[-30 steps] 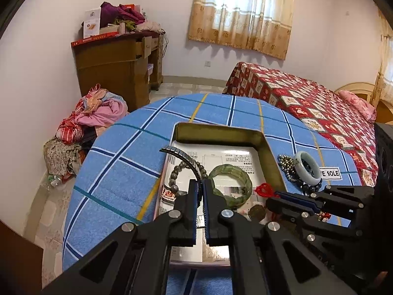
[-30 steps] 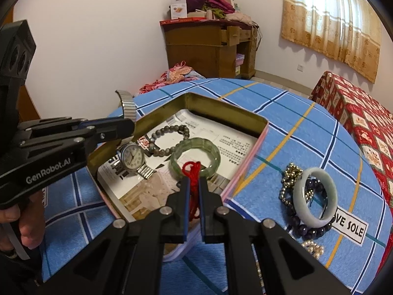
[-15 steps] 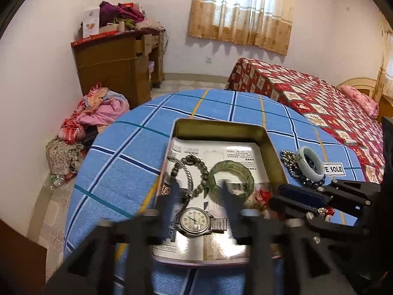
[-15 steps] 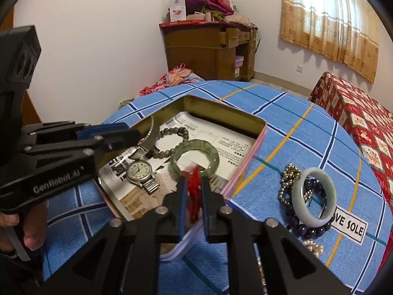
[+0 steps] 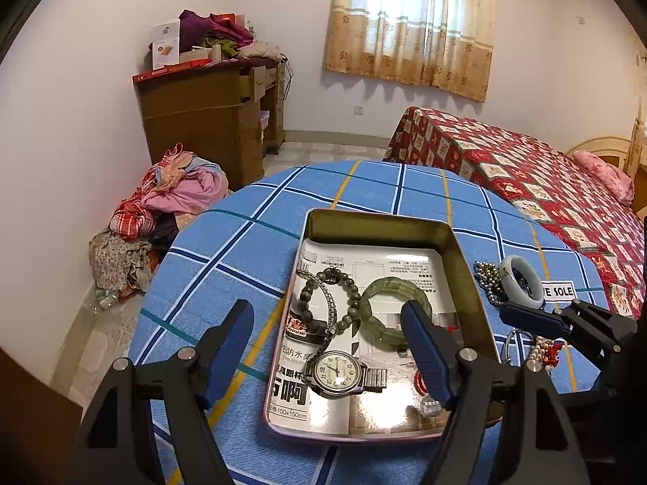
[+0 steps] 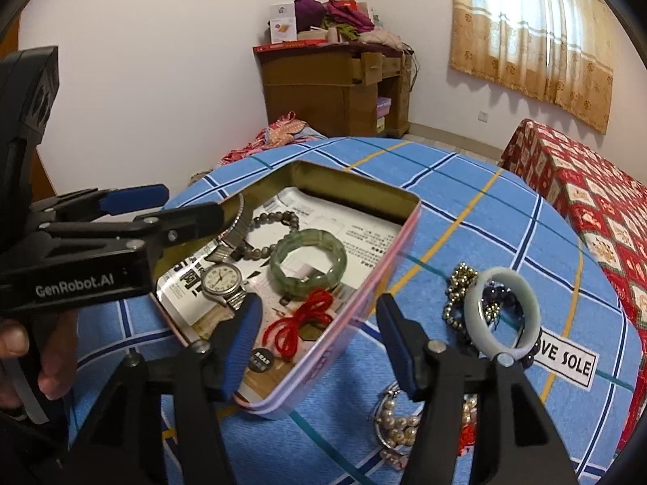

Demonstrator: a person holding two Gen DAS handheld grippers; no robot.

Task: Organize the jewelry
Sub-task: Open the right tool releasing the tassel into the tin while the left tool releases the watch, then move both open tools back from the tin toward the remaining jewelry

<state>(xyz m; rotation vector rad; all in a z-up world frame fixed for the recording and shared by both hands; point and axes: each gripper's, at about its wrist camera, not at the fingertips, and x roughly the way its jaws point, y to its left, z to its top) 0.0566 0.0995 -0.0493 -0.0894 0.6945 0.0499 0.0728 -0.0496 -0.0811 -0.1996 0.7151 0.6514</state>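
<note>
Both grippers empty w/ jaws wide apart: left gripper [image 5: 327, 323] hovers over the tin [image 6: 406, 218], where the wristwatch [image 6: 221, 279], bead bracelet [image 6: 275, 218], green bangle [image 6: 308, 260] & red cord [image 6: 297, 321] lie on printed paper, prob. as lining. Right gripper [image 6: 317, 337] straddles the tin's near wall, angled toward the pale jade bangle [image 6: 501, 313] & pearls [image 6: 398, 430] left on the tabletop [image 6: 465, 210], likely next to go in.

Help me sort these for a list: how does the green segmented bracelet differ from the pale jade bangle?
The green bracelet lies flat inside the tin; the pale bangle sits outside on the tablecloth, propped on beaded strands. The bracelet is darker green and built of blocks; the bangle is one smooth, whitish ring. Both are closed rings.
</note>
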